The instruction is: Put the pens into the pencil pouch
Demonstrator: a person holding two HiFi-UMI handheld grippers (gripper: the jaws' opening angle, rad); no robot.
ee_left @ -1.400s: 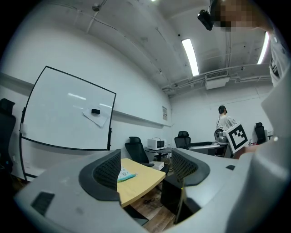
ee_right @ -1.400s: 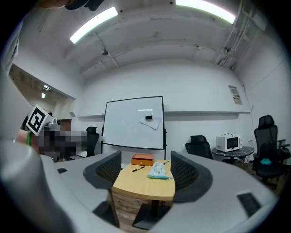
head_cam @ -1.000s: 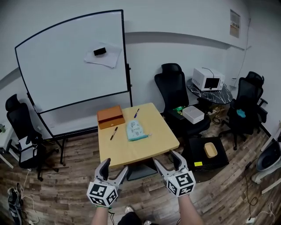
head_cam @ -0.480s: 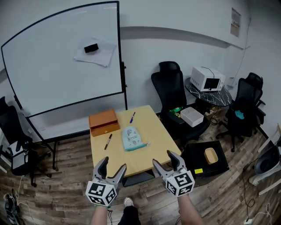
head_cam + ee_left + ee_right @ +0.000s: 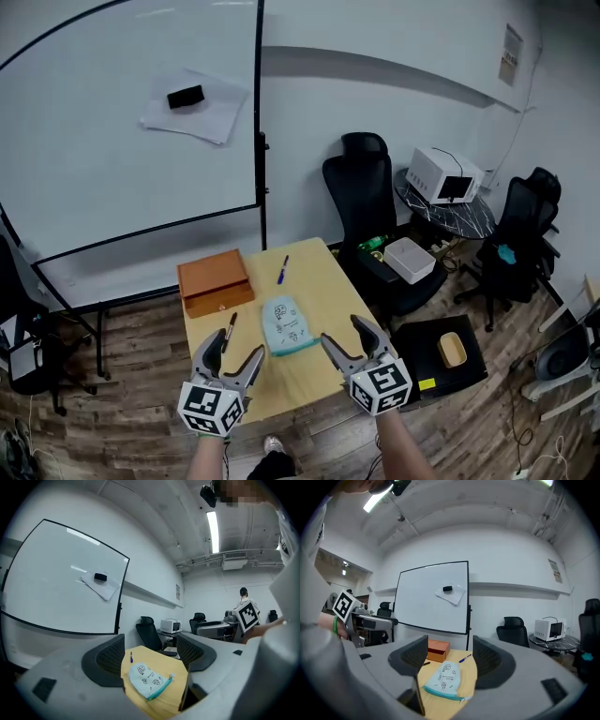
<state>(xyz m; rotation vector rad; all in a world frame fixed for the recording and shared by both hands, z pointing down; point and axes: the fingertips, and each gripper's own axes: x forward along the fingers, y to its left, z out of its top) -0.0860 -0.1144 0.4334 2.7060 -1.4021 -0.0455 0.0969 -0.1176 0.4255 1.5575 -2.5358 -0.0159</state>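
Pens untouched, both flat on the table [image 5: 330,283]. Left gripper [image 5: 234,349] and right gripper [image 5: 347,335] hover over its near edge, jaws spread, empty, likely poised to reach. Pouch [image 5: 286,325] lies just beyond; black pen [image 5: 229,332] beside it, blue pen [image 5: 282,269] farther, near box [image 5: 215,282].
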